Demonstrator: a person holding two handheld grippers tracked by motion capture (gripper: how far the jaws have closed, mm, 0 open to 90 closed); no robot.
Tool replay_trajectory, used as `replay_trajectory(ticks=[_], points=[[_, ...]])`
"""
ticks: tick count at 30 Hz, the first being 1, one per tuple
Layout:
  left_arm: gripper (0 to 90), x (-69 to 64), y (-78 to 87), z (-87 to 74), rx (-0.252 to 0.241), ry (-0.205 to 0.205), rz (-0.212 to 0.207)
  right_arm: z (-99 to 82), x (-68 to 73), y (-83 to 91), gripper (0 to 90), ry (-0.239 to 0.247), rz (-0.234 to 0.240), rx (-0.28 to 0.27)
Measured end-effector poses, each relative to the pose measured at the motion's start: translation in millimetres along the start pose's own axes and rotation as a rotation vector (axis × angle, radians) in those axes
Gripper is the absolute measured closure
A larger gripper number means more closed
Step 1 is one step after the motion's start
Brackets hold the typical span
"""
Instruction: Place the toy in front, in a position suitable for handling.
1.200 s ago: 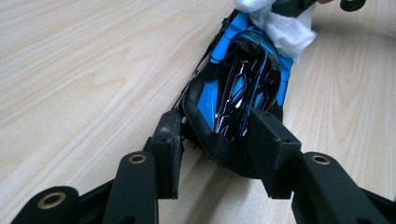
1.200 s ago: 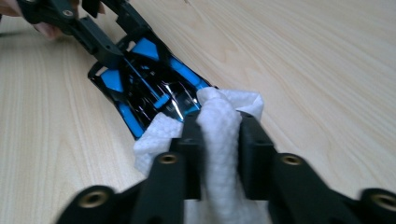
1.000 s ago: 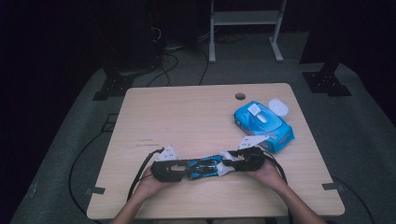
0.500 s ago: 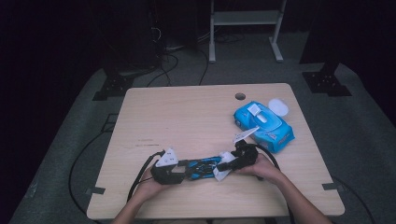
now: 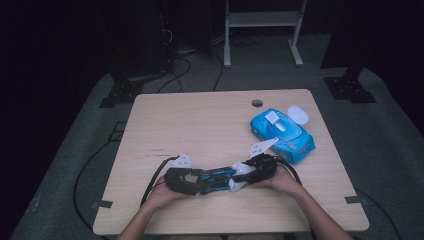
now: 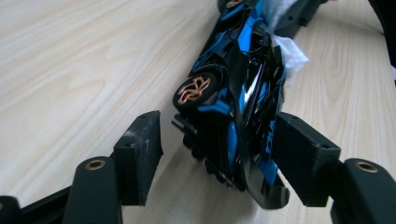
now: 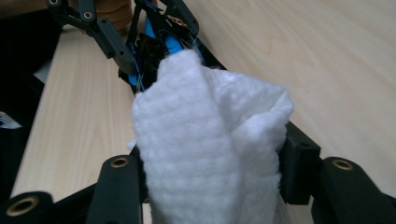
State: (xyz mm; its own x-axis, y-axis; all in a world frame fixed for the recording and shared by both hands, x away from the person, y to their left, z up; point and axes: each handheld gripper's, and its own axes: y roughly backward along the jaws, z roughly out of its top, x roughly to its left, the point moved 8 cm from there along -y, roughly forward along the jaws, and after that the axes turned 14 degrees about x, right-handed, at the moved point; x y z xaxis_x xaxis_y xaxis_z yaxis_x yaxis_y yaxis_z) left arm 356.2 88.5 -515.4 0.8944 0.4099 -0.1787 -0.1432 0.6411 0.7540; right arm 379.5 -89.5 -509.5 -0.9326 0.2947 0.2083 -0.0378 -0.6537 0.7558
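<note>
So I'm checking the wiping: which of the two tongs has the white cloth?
The right tongs grip the white cloth; the left tongs flank the toy car.

A light wooden counter (image 5: pixel 200 125) with a small round hole (image 5: pixel 257 103) near its far edge is set on grey carpet (image 5: pixel 390 130). Behind it a white metal frame (image 5: pixel 262 30) is seen among black stand bases (image 5: pixel 349 89) and trailing cables (image 5: pixel 180 67). The room beyond is left in darkness.
</note>
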Motion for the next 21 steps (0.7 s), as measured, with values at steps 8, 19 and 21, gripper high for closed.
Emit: replay_trajectory(ticks=[8, 19, 21], points=[[43.6, 3.2, -0.1, 5.6, -0.008, -0.091, 0.185, 10.6, -12.0, 8.6, 55.0, 0.012, -0.162, -0.083], [48.7, -7.2, 1.3, -0.5, -0.023, -0.102, 0.118, 4.6, 1.2, 19.2, 55.8, 0.037, -0.189, -0.044], [50.5, -9.1, 1.0, 0.1, -0.025, -0.108, 0.116, 5.1, 2.8, 25.6, 58.8, 0.033, -0.193, -0.058]])
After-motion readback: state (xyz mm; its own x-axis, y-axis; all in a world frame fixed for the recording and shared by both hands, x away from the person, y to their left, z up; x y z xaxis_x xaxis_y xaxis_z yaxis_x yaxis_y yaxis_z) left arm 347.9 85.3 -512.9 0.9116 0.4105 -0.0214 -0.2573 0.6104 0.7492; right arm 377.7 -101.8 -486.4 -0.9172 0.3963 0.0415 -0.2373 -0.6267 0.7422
